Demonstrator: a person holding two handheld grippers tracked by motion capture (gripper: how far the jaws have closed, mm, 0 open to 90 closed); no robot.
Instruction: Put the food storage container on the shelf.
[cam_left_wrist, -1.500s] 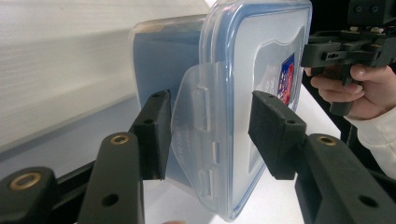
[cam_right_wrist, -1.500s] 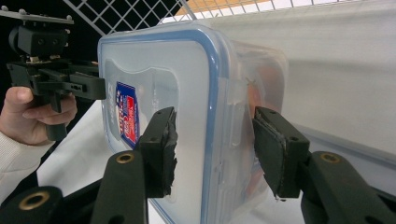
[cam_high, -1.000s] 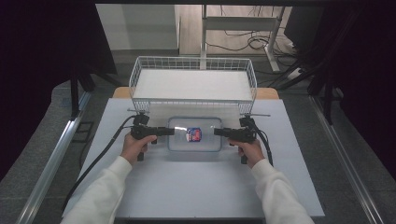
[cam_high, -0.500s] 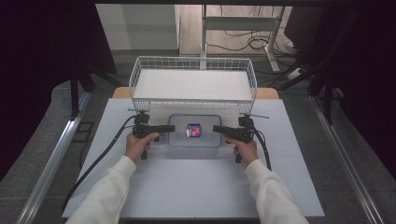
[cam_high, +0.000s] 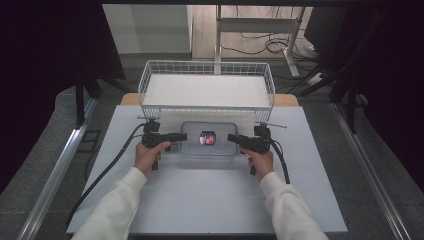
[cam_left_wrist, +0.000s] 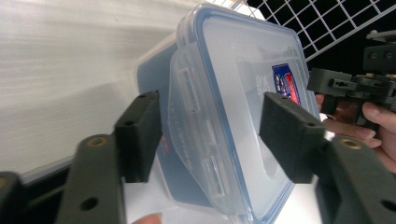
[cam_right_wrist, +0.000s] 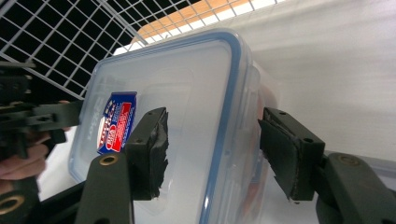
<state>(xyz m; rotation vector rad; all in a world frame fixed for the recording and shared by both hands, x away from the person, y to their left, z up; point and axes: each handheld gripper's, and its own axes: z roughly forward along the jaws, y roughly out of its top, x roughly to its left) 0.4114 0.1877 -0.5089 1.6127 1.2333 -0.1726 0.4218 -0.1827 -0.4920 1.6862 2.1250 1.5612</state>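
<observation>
The lidded box (cam_high: 208, 139) sits on the table just before the wire basket (cam_high: 207, 89), its side clips seemingly dealt with, left tongs (cam_high: 184, 136) and right tongs (cam_high: 231, 137) having just been opening, gripping nothing

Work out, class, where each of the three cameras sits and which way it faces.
High view: above the table's near side, looking forward and down; both forearms, left gripper and right gripper flank the lidded container.
Left gripper view: rides the left gripper, facing the container's end.
Right gripper view: rides the right gripper, facing the opposite end.
All share the container's red-and-blue label.
</observation>
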